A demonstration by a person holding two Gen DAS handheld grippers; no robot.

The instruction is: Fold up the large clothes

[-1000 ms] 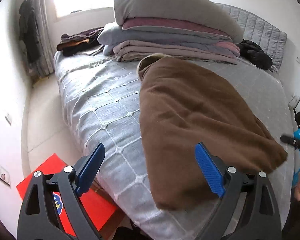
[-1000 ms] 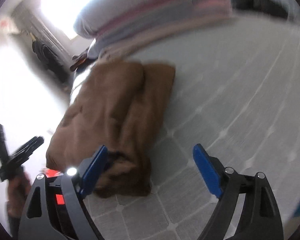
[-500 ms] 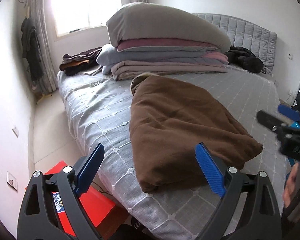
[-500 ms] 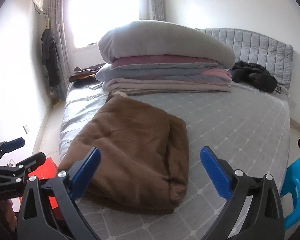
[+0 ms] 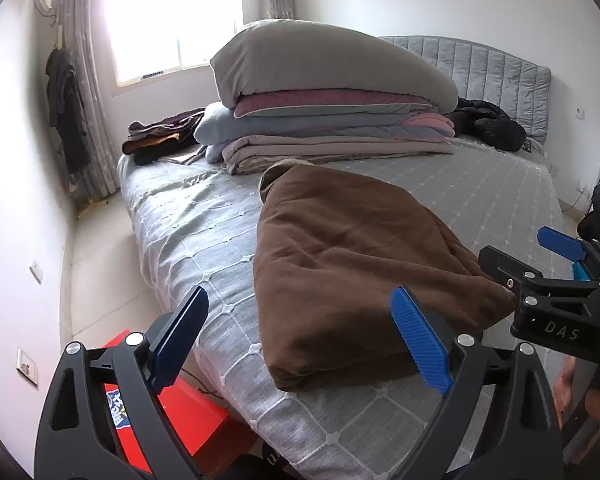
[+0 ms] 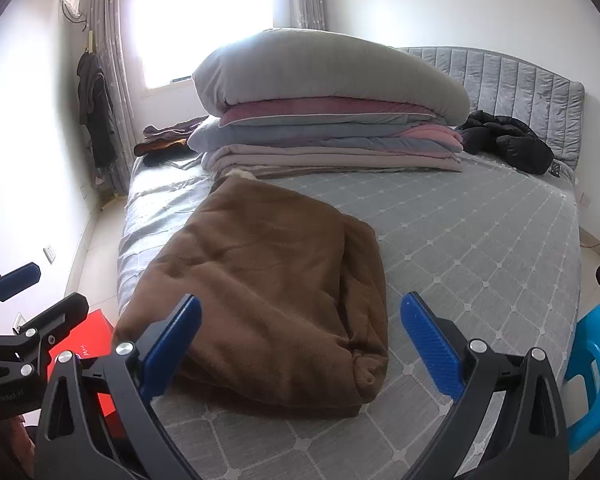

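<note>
Here the brown garment lies folded into a thick bundle on the bed, near its front edge, long axis running away from us toward the stacked bedding. Both grippers hang back off the near end, tilted down at it. Our right gripper has just been opening and now gapes wide, nothing between its jaws; the left gripper gapes empty too (neither touches cloth). The left sits nearer the bundle's left corner.
</note>
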